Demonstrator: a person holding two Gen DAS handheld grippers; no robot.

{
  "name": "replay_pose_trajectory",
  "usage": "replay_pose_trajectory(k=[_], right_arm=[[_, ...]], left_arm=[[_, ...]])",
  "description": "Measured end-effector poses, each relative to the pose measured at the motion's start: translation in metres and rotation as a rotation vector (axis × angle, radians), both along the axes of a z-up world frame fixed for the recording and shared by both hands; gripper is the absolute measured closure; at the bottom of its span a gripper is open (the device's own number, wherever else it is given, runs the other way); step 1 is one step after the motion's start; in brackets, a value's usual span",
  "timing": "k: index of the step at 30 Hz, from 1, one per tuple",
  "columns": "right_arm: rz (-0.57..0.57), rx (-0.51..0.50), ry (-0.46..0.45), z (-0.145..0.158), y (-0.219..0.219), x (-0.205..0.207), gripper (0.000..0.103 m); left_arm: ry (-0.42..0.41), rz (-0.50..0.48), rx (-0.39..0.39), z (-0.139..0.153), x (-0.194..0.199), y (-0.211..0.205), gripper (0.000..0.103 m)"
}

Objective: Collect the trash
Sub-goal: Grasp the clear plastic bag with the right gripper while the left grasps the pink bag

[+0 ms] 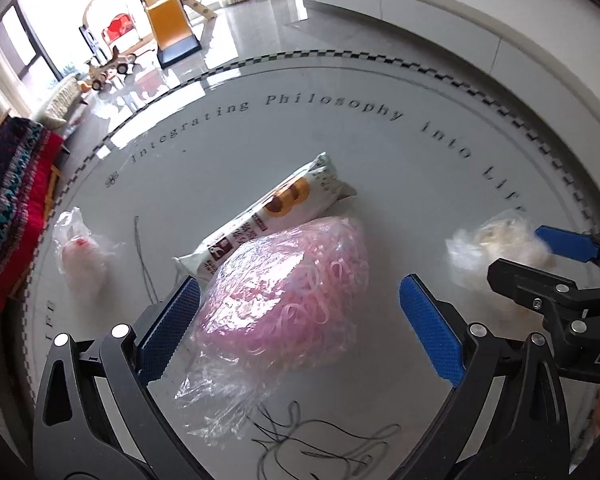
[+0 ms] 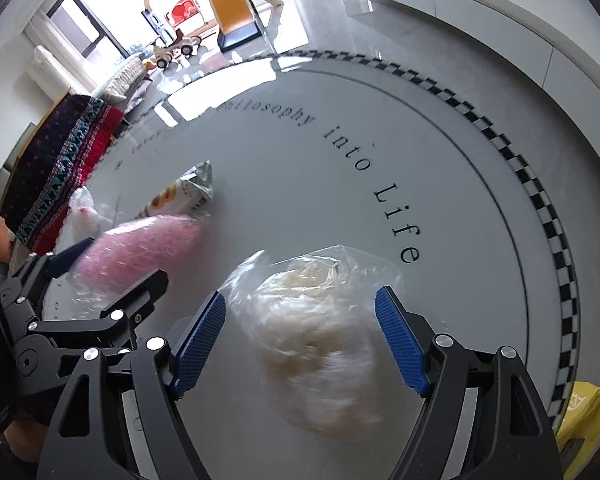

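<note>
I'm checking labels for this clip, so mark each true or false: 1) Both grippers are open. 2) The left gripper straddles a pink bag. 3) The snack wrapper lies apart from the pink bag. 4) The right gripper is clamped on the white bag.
1) Both grippers are open: true, left gripper and right gripper.
2) True: the pink bag lies between its pads.
3) False: the snack wrapper lies right against the pink bag, behind it.
4) False: the white bag sits between the pads, unclamped.
</note>
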State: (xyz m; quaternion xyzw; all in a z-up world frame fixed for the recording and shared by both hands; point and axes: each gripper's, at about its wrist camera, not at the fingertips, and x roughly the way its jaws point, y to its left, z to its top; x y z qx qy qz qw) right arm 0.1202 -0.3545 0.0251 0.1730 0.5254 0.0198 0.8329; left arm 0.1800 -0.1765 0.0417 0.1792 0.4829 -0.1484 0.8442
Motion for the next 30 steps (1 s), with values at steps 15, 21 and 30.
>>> replay_pose_trajectory(k=[15, 21, 30], right_arm=[[-0.021, 0.005, -0.067, 0.014, -0.001, -0.012, 0.054], [0.008, 0.008, -0.113, 0.043, 0.012, -0.035, 0.053], [0.094, 0.010, -0.173, 0.081, 0.058, -0.086, 0.053]], left_arm=[[0.006, 0.036, -0.041, -0.002, -0.022, 0.021, 0.049], [-0.004, 0.033, -0.068, 0.016, -0.067, 0.032, 0.049], [-0.028, 0.083, -0.102, 0.041, -0.137, 0.068, 0.049]])
